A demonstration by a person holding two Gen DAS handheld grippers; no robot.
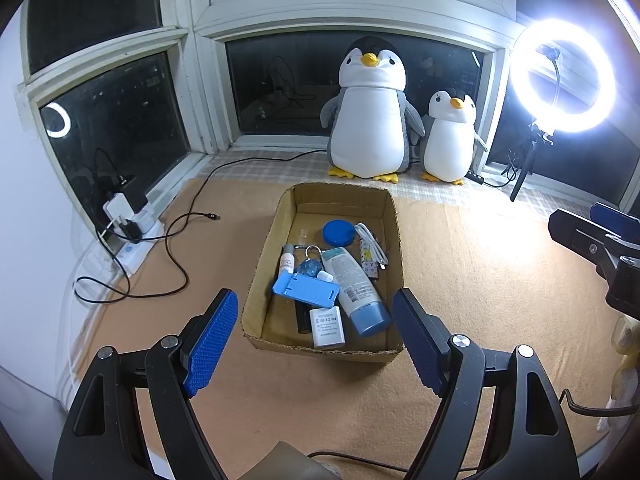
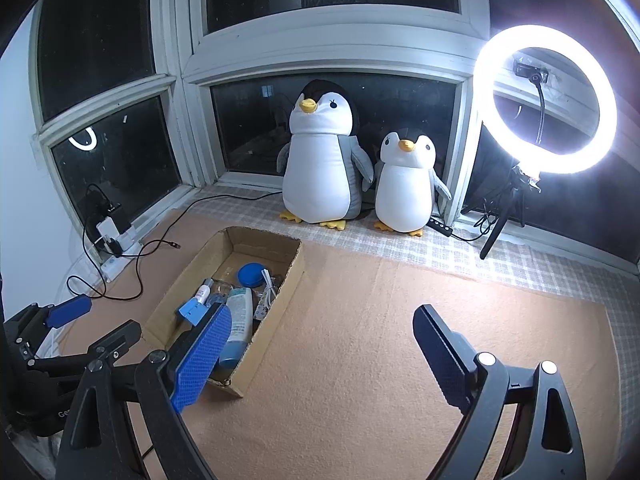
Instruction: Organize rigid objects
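On an orange felt mat [image 1: 460,280] beneath a dark bay window, an open brown cardboard box [image 1: 262,276] holds a jumble of small rigid items: a white tube with a blue cap [image 1: 354,288] lying lengthwise, a round blue lid [image 1: 338,233] toward the far end, a flat blue plastic phone stand [image 1: 306,287] resting across the pile, a white rectangular charger [image 1: 328,327] against the near wall, a small white bottle [image 1: 287,260] on the left and a coiled white cable [image 1: 370,242] along the right wall. The left gripper [image 1: 316,340] hovers just before the box's near edge, jaws spread wide and empty; the right gripper [image 2: 320,356] hangs over bare mat right of the box, likewise agape with nothing held. Two plush grey-and-white penguins [image 1: 372,120] stand by the window beside a glowing ring light [image 1: 562,82].
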